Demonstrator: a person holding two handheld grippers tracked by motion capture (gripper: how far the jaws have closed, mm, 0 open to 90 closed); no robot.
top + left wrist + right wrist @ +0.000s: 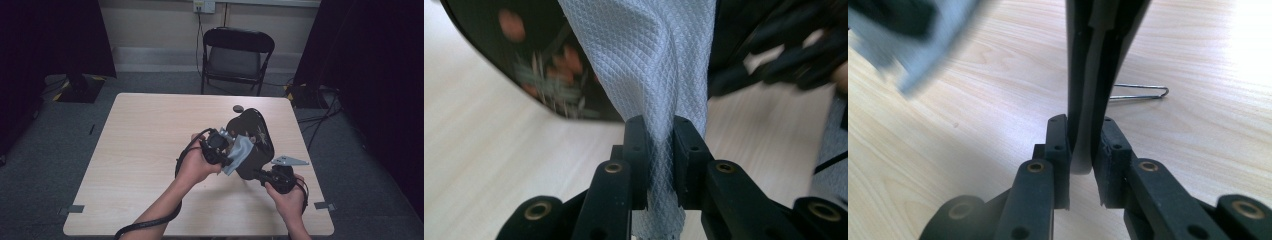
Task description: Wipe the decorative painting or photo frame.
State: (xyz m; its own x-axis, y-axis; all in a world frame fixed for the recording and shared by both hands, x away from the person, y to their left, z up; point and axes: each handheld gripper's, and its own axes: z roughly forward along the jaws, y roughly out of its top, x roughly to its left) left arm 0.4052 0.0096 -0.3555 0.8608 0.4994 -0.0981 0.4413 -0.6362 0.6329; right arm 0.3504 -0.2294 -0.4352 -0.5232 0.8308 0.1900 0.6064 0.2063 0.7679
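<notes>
High view first: right of the frame's centre, on a pale wooden table, the person's 2 hands each carry a gripper. The left gripper sits just left of a black, rounded tray and has a light blue-grey cloth pinched in its jaws; the cloth lies against the tray's left face. The right gripper, lower right of centre, bites the tray's near edge, and the tray stands tilted up from the tabletop, its far end toward the upper middle of the frame. A small dark round disc lies on the table just beyond the tray. Behind the table, at the top centre, stands a black folding chair.

Left gripper view: the left gripper is closed tight on the cloth, whose quilted weave rises from between the 2 pads toward the top of the frame. At upper left the tray shows a dark face with blurred orange and green markings. At the right edge the other gripper is seen, blurred.

Right gripper view: the right gripper is clamped on the tray, seen edge-on as a thin dark slab running up from the pads to the top centre. A thin wire stand juts from behind it at mid-right. The cloth blurs across the upper left.
</notes>
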